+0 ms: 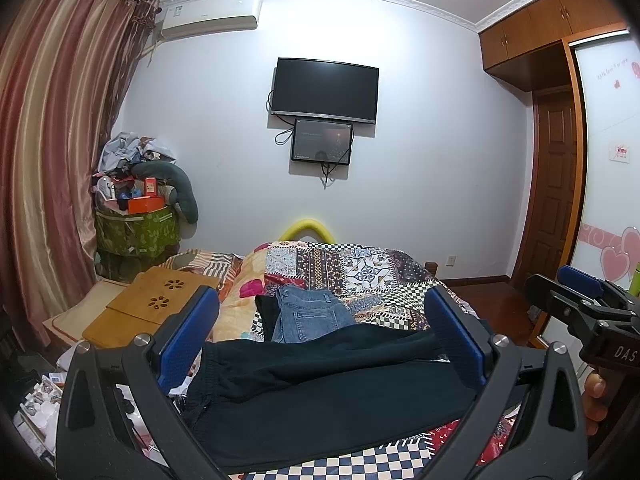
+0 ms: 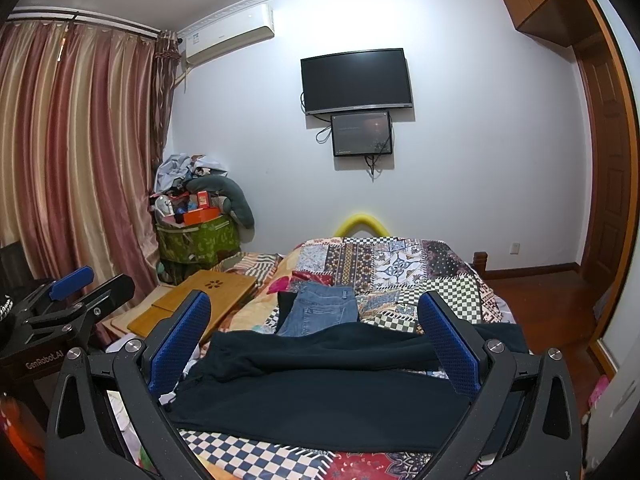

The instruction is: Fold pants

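1. Right now your left tool (image 1: 320,340) is spread wide, its blue pads (image 1: 188,336) far apart with nothing gripped between them; it hangs above the bed (image 1: 384,268).
2. Your right tool (image 2: 316,340) is just as wide open and holds nothing either.
3. Between both sets of fingers you look down on the dark pants (image 1: 328,392), lying flat across the patchwork quilt (image 2: 400,268), one leg folded over the body of the garment.
4. Past the pants, at 12 o'clock, you see folded blue jeans (image 1: 310,316) on the quilt, touching the pants' far edge.
5. At 10 o'clock sits a wooden lap tray (image 2: 200,300), beside the bed.
6. In the left view your right tool shows at 3 o'clock.
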`<state>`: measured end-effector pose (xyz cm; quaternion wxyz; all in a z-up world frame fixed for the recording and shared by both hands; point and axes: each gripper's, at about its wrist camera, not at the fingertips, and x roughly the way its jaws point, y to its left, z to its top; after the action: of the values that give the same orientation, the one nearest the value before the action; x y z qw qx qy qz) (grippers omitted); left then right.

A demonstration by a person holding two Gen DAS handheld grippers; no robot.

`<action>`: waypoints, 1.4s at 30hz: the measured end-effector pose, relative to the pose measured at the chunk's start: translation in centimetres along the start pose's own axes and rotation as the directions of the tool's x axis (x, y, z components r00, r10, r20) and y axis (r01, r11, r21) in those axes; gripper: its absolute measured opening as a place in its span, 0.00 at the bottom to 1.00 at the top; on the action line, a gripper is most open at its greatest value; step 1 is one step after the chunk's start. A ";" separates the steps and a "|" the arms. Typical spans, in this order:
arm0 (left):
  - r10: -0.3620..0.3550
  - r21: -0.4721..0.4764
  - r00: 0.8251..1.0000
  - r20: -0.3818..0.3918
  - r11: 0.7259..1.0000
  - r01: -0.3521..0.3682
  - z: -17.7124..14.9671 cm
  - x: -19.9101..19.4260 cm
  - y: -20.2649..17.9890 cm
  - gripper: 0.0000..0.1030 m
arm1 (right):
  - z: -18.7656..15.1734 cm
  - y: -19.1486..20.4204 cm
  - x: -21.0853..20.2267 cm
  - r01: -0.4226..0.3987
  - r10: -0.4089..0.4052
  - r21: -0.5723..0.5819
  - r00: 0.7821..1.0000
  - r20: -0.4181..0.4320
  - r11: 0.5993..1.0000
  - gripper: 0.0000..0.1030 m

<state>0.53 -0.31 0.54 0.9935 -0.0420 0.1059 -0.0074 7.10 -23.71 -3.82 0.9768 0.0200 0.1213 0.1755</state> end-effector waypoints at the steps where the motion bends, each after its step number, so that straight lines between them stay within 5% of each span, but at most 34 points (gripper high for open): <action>1: 0.000 0.000 1.000 0.000 1.000 0.000 0.0 0.0 0.0 1.00 | 0.0 0.0 0.0 0.000 0.000 0.000 1.000 0.001 1.000 1.00; 24: 0.005 -0.004 1.000 -0.021 1.000 -0.005 -0.1 1.4 0.3 1.00 | -0.4 -0.5 1.2 0.012 -0.011 0.025 1.000 -0.025 1.000 1.00; 34: 0.037 0.012 0.995 -0.097 0.999 -0.036 -0.4 7.4 1.2 1.00 | -0.8 -1.7 5.4 0.041 -0.039 0.024 0.996 -0.080 0.999 1.00; 42: 0.119 0.042 0.974 -0.191 0.993 -0.113 -1.6 15.3 4.7 1.00 | -2.4 -3.7 11.5 0.102 -0.109 -0.047 0.977 -0.183 0.994 1.00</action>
<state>15.19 3.92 -4.67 0.9777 -0.0194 0.2040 0.0452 18.20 -23.15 -9.11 0.9694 -0.0210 0.2092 0.1268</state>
